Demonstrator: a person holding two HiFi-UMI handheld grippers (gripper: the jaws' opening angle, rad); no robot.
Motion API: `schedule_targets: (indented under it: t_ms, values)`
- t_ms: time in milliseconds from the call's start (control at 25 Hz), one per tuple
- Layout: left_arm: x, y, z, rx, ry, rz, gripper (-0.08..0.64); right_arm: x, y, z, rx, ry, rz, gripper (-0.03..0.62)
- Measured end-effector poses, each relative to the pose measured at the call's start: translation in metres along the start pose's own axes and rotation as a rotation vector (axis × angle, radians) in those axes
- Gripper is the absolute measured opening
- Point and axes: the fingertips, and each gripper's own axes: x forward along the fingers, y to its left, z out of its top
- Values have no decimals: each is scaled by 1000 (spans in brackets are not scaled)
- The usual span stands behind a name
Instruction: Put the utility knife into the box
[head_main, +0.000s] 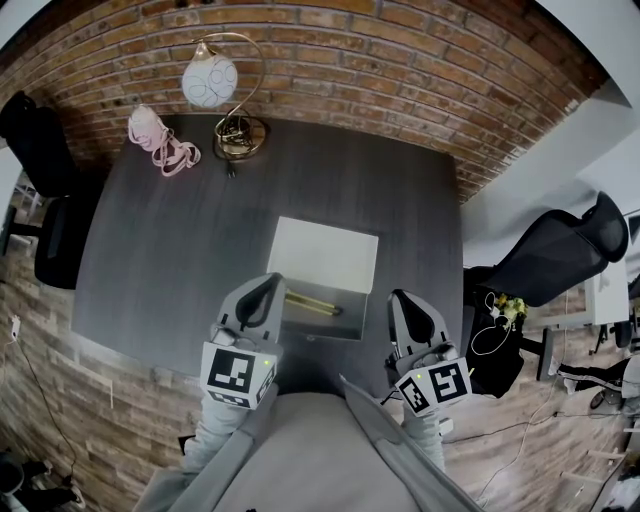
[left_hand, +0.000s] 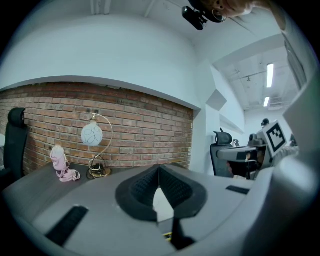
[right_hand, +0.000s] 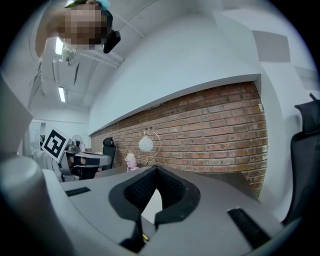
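A shallow box (head_main: 345, 322) lies open near the front edge of the dark table (head_main: 170, 250), its white lid (head_main: 322, 254) folded back behind it. The yellowish utility knife (head_main: 313, 302) lies inside the box. My left gripper (head_main: 262, 290) hovers at the box's left front corner, and its jaws meet with nothing between them (left_hand: 159, 171). My right gripper (head_main: 404, 300) hangs just right of the box, jaws likewise closed and empty (right_hand: 157, 172). Neither gripper touches the knife.
A gold desk lamp (head_main: 226, 95) with a white globe and a pair of pink shoes (head_main: 160, 141) stand at the table's far side by the brick wall. Black office chairs stand to the left (head_main: 45, 190) and right (head_main: 560, 255) of the table.
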Motion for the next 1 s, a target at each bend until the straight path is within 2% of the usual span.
schedule_targets:
  t_ms: [1000]
  values:
    - [-5, 4, -1, 2, 1, 9, 20, -6, -1, -3, 3, 6, -8, 17]
